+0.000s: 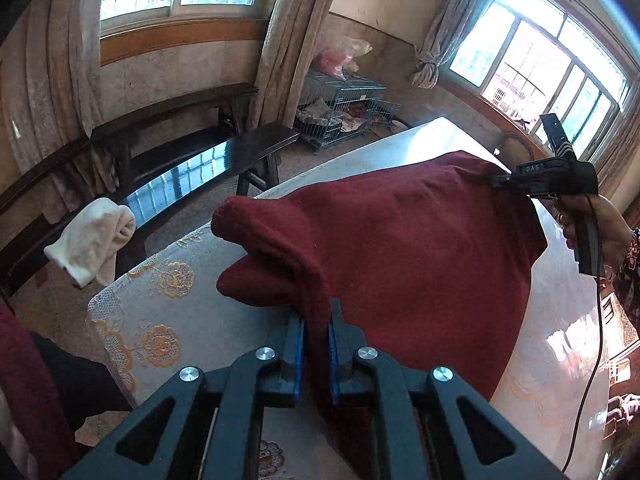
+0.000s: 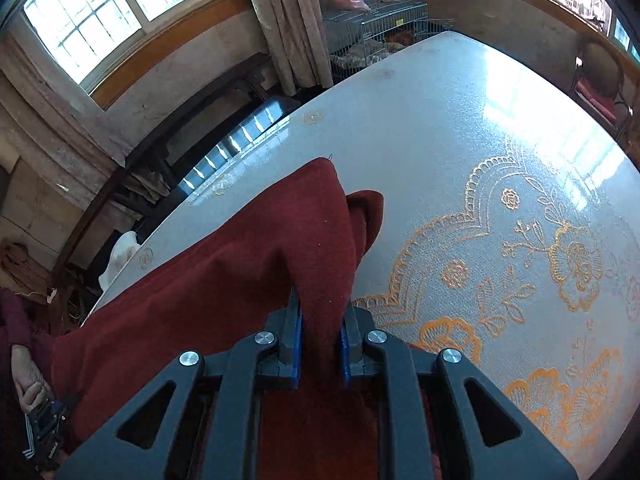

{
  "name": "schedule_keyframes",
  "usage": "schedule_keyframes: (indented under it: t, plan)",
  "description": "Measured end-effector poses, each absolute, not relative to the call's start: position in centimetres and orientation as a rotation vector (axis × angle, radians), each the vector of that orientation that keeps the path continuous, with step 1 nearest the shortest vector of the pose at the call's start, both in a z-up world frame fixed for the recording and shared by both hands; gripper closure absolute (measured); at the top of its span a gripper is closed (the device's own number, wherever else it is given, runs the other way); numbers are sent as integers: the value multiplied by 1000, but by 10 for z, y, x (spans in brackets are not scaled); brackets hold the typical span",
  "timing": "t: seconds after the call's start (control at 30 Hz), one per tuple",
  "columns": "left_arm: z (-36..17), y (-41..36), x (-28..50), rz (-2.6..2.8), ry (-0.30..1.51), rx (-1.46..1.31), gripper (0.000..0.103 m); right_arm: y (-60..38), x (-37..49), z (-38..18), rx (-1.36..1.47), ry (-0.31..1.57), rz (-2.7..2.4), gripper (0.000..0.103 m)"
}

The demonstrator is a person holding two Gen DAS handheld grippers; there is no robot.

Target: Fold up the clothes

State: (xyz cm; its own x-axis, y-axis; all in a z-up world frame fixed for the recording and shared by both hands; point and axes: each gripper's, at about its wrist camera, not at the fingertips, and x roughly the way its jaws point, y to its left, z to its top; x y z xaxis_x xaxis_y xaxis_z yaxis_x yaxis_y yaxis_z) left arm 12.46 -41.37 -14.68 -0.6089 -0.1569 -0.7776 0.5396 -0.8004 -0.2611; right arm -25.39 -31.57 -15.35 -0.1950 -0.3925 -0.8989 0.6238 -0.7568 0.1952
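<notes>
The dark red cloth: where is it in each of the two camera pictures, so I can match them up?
Left wrist view: the dark red cloth fills the centre, pinched by the left gripper at the bottom and by the right gripper at upper right.
Right wrist view: it spreads from lower left to centre, pinched by the right gripper.
Shared landmark: the wire cage.

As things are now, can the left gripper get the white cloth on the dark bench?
Probably not. The left gripper is shut on the red garment, which the right gripper also holds, and the white cloth lies off the table on the bench.
</notes>
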Motion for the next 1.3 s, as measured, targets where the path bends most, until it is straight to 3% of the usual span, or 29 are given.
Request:
schedule_keyframes:
  t: [0.17, 0.23, 0.3, 0.53, 0.6, 0.77, 0.87, 1.1, 1.3]
  plan:
    - [-155, -409, 134, -2389, 682, 1122, 93, -325, -263, -169, 1448, 297, -1998, 86]
    - [-158, -410, 132, -2370, 694, 1140, 92, -327, -267, -173, 1450, 289, -2008, 77]
    - [-158, -412, 133, -2368, 718, 1143, 89, -325, -271, -176, 1465, 257, -2000, 53]
    - [-153, -431, 147, -2323, 887, 1168, 81, -321, -273, -145, 1377, 366, -2139, 22]
    - [-147, -436, 161, -2294, 917, 1131, 79, -307, -267, -121, 1307, 350, -2200, 7]
    - [-123, -431, 201, -2205, 801, 962, 79, -268, -226, -71, 1179, 333, -2216, 4]
    - [-112, -421, 211, -2172, 830, 908, 79, -243, -188, -57, 1134, 378, -2165, 2]
    - [-74, -360, 166, -2195, 746, 926, 79, -211, -96, -85, 1177, 491, -1987, 1]
    - [-34, -307, 125, -2131, 528, 903, 79, -214, -45, -93, 1105, 569, -2011, 1]
